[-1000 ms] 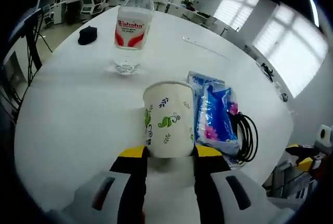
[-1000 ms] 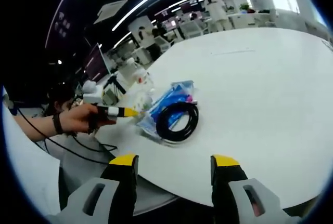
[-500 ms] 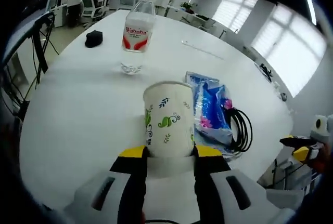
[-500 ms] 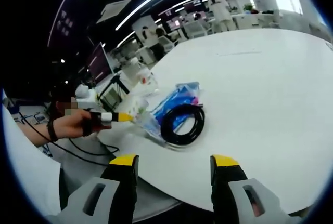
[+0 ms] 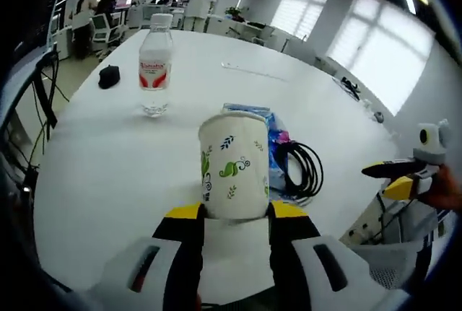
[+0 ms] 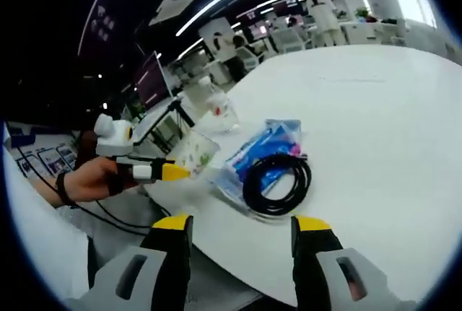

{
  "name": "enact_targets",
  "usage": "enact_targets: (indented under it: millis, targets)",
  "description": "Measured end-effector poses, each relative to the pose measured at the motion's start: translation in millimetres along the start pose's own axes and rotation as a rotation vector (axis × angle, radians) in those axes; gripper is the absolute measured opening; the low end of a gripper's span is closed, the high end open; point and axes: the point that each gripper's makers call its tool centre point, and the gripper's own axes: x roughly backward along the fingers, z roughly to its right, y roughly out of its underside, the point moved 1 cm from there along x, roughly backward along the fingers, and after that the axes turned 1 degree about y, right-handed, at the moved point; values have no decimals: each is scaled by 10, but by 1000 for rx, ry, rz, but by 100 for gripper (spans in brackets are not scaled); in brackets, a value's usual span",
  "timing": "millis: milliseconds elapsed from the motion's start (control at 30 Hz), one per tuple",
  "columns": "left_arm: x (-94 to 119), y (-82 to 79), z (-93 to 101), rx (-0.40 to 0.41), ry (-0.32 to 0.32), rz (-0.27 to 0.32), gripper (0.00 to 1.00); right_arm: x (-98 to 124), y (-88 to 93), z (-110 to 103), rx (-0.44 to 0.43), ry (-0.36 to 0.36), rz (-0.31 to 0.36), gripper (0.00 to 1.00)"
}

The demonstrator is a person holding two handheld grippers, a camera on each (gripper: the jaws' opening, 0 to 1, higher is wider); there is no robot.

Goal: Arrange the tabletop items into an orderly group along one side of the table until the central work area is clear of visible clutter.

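On the white desk [image 5: 108, 174] there is one water bottle [image 5: 154, 66] with a red label, its writing too small to read, one blue packet [image 6: 263, 154], one coiled black cable [image 6: 278, 183] and one black mouse [image 5: 108, 76]. The left claw [image 5: 234, 213] grips one leaf-printed paper cup [image 5: 233, 164], now nearer the desk edge than before. The right claw [image 6: 242, 224] stands wide, holding nothing.

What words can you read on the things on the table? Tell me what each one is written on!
Water bottle: red and white label, letters too small and blurred to read.
Paper cup held in the left tool: leaf drawings, no words.
Blue packet: print too blurred to read.
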Motion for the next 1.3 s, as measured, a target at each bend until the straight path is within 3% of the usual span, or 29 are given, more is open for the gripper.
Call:
enact_targets:
  millis: [333, 867, 1000, 1300]
  targets:
    - [-19, 147, 319, -124, 59, -44, 34, -158, -86, -218, 32, -59, -10, 54]
    - [-18, 220, 819, -452, 171, -85, 34, -297, -113, -430, 60, -113, -23, 51]
    - [-20, 297, 1005, -522, 217, -98, 34, -304, -108, -432, 53, -118, -19, 47]
    - [-28, 248, 1093, -584, 240, -103, 34, -297, -119, -444, 21, -138, 8, 34]
